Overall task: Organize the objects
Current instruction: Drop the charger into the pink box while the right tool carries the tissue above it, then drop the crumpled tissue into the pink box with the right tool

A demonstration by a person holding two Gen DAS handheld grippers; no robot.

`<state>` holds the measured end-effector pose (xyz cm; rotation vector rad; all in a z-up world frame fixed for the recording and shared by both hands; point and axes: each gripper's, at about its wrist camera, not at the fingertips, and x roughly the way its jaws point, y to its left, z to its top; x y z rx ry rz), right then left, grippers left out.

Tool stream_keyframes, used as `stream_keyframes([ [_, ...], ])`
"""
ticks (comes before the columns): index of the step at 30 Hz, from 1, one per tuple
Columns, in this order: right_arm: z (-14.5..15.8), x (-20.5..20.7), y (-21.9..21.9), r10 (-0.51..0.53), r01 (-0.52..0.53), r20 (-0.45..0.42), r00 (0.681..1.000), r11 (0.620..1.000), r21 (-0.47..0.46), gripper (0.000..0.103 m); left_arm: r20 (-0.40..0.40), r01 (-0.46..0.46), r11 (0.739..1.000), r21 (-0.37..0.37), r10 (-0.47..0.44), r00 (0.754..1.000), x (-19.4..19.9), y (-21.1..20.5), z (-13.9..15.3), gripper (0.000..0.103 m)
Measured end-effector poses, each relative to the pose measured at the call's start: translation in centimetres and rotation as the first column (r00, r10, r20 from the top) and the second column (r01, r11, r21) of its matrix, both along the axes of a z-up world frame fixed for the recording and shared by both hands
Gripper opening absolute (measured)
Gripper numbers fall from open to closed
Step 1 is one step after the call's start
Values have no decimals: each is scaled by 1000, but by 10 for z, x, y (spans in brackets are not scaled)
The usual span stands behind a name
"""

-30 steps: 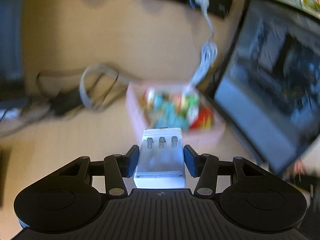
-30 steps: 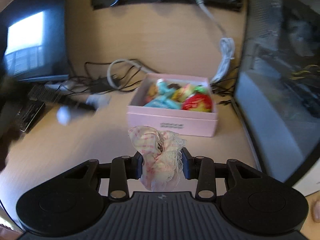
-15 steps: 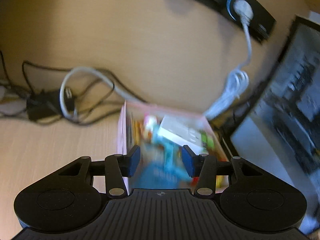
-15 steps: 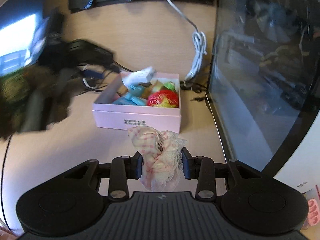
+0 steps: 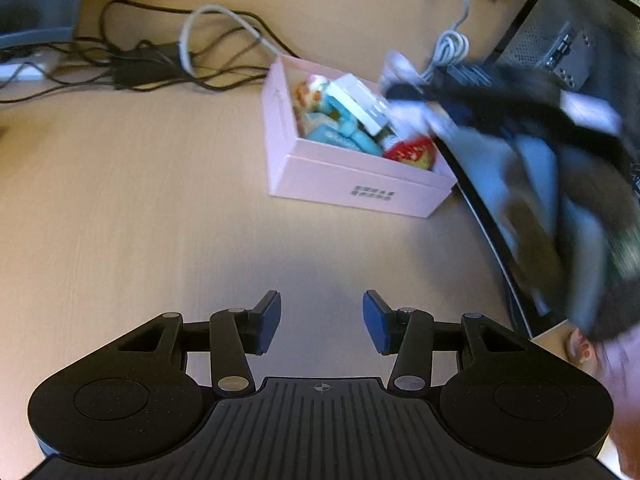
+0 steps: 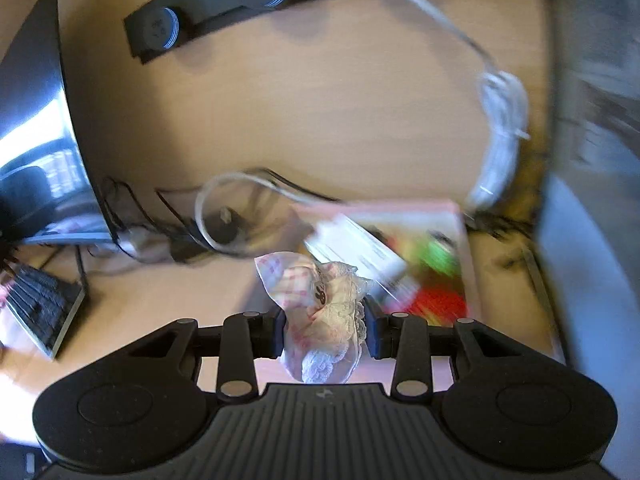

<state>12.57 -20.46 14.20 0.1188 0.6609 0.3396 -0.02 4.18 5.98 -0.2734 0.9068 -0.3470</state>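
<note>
A pink box (image 5: pixel 352 190) sits on the wooden desk, filled with colourful packets and a white battery charger (image 5: pixel 360 102) lying on top. My left gripper (image 5: pixel 321 322) is open and empty, well back from the box over bare desk. My right gripper (image 6: pixel 325 326) is shut on a pink checked lace cloth pouch (image 6: pixel 320 312) and hovers right over the box (image 6: pixel 460 216), where the white charger (image 6: pixel 356 248) shows blurred. In the left wrist view the right gripper (image 5: pixel 416 92) is a dark blur above the box's far right corner.
A monitor (image 5: pixel 568 128) stands close to the right of the box. Tangled dark and grey cables (image 5: pixel 168 60) lie behind it on the left. A white coiled cable (image 6: pixel 500 128), a black power strip (image 6: pixel 224 12), a second screen (image 6: pixel 36 140) and a keyboard (image 6: pixel 40 312) are around.
My left gripper dropped the white charger into the box, opened and pulled back. My right gripper moved forward with the pouch to just above the box.
</note>
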Motion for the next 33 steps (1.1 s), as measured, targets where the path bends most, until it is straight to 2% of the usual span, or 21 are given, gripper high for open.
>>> stream_keyframes([
  [1, 0, 13, 9, 11, -11, 4, 1000, 1000, 11, 39, 3, -18, 1000, 0, 18, 1000, -5, 6, 1, 50],
  [2, -2, 23, 16, 20, -20, 4, 1000, 1000, 22, 54, 6, -37, 999, -1, 37, 999, -8, 13, 2, 50],
  [4, -6, 39, 31, 21, -20, -9, 1000, 1000, 15, 71, 15, -83, 997, 0, 83, 996, -15, 28, 5, 50],
  [6, -5, 38, 38, 6, -6, -3, 1000, 1000, -2, 71, 16, -131, 991, -13, 131, 991, -23, 45, 4, 50],
  [8, -3, 27, 37, 11, -11, 1, 1000, 1000, 15, 75, 0, -169, 985, -26, 169, 986, -28, 59, 2, 50],
  [12, -9, -2, 34, -15, 15, 1, 1000, 999, -51, 76, -20, -199, 980, -24, 198, 980, -31, 72, -2, 50],
  [17, -21, -33, 19, -67, 68, 11, 998, 984, -165, 76, 10, -155, 987, -42, 156, 988, -17, 68, 7, 50],
  [21, -25, -51, 6, -110, 127, 74, 991, 953, -276, 76, 101, -92, 995, -28, 95, 990, 25, 43, 24, 50],
  [25, -33, -56, -14, -141, 160, 80, 987, 931, -329, 76, 152, -65, 998, 12, 63, 986, 80, 14, 34, 50],
  [28, -40, -54, -29, -175, 189, 72, 982, 925, -330, 75, 131, -27, 995, 98, 14, 991, 119, -6, 24, 50],
  [31, -49, -48, -37, -187, 198, 65, 980, 919, -341, 75, 71, -60, 983, 173, 48, 996, 145, -13, 5, 51],
  [32, -52, -46, -39, -184, 195, 63, 981, 918, -346, 75, 56, -87, 979, 182, 78, 995, 148, -12, 1, 53],
  [33, -56, -43, -39, -179, 190, 63, 982, 917, -352, 75, 40, -110, 977, 182, 104, 994, 151, -9, -1, 63],
])
